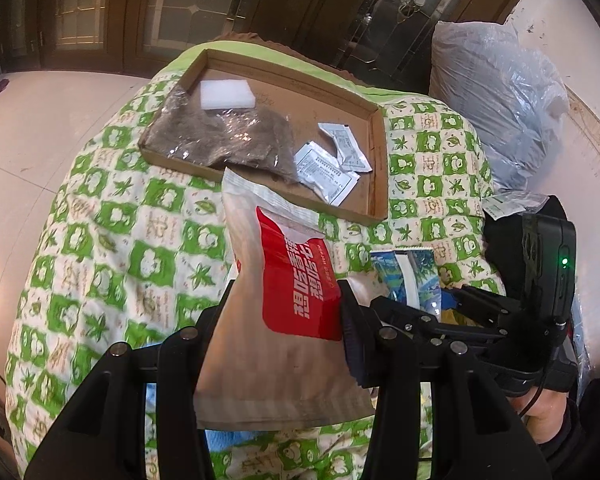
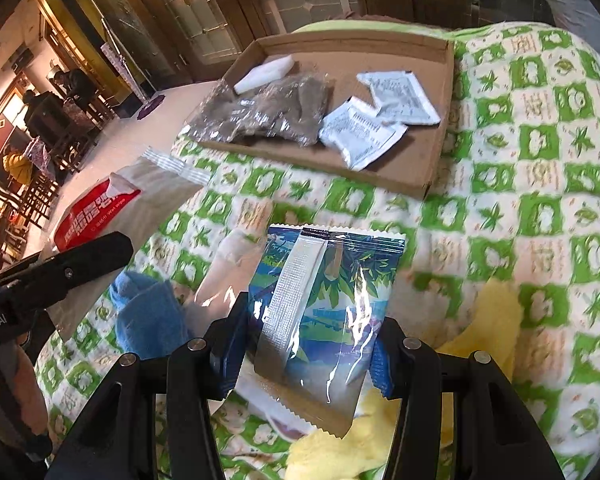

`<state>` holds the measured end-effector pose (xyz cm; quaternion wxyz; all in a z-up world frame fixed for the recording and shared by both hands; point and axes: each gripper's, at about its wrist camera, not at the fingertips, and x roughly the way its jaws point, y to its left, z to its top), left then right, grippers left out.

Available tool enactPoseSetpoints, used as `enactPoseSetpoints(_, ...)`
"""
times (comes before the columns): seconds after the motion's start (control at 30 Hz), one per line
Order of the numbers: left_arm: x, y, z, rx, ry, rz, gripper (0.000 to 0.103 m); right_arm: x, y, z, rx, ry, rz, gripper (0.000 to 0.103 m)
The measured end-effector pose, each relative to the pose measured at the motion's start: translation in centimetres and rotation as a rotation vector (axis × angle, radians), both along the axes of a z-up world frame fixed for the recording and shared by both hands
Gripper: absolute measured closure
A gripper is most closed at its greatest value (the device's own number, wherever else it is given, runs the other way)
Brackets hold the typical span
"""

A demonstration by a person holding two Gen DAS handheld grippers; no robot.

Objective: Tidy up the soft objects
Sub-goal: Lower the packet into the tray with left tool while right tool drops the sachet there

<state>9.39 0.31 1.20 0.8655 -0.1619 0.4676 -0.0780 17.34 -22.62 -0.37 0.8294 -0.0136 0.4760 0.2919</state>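
My left gripper (image 1: 288,320) is shut on a beige wet-wipe pack with a red label (image 1: 276,292), held above the green-patterned quilt; the same pack (image 2: 112,208) shows at left in the right wrist view. My right gripper (image 2: 308,344) is shut on a blue and green foil pack (image 2: 324,312), which also shows (image 1: 408,276) in the left wrist view. A shallow cardboard tray (image 1: 374,152) (image 2: 420,160) lies farther back on the quilt. It holds a white foam block (image 1: 226,94), a clear bag of brown material (image 1: 224,136) and two white sachets (image 1: 332,164).
A blue cloth (image 2: 148,312) and a yellow cloth (image 2: 480,328) lie on the quilt (image 1: 112,240) near the right gripper. A large clear plastic bag (image 1: 500,112) stands at the back right. Pale floor and dark glass doors lie beyond; people sit far left.
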Motion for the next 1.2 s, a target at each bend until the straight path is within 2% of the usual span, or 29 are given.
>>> enactPoseSetpoints(0.33,5.4,-1.0,0.2,0.01,0.001,-0.047,0.06,4.7,-1.4,1.6,0.002,-0.005,-0.032,0.053)
enactPoseSetpoints(0.57,10.8,-1.0,0.1,0.013,0.015,-0.063,0.06,8.5,-0.1,1.9,0.015,-0.006,-0.032,0.053)
enactPoseSetpoints(0.93,19.0,-1.0,-0.2,-0.019,0.032,-0.063,0.06,13.1,2.8,0.3,0.017,0.014,-0.016,0.053)
enactPoseSetpoints(1.2,23.7,-2.1,-1.8,-0.017,0.042,-0.066,0.06,15.7,3.7,-1.0,0.037,0.013,-0.041,0.052)
